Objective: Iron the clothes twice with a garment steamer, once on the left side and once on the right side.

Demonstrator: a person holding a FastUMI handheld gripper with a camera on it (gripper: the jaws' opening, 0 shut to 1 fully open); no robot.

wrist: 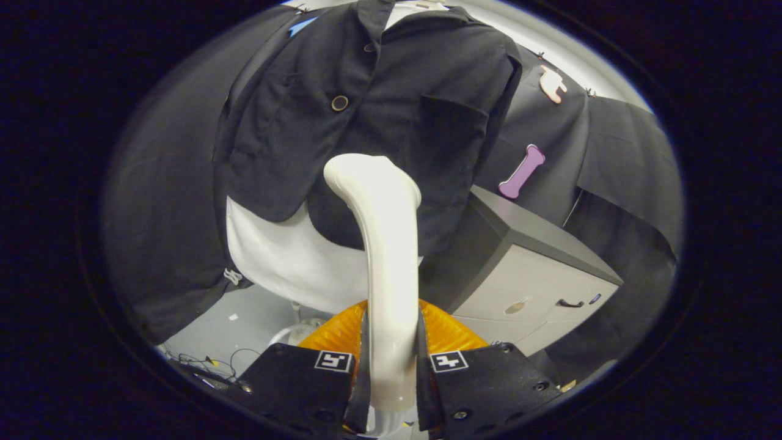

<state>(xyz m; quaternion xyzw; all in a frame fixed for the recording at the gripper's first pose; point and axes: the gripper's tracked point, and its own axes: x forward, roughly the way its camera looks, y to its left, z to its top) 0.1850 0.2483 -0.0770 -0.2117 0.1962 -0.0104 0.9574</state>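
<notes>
A white garment steamer (388,256) stands upright between the fingers, its handle clamped by my gripper (391,360), which is shut on it. Its curved head reaches up to the lower front of a dark jacket (379,116) hanging just beyond, close to the jacket's middle hem. A white garment (287,256) hangs out below the jacket. The jacket has one round button (339,102) and a chest pocket (452,122). An orange ribbed part (449,333) shows behind the fingers, beneath the steamer.
A grey cabinet (537,275) with a drawer handle stands to the right of the jacket. Cables (208,363) lie on the pale floor at the lower left. Black cloth surrounds the jacket on both sides.
</notes>
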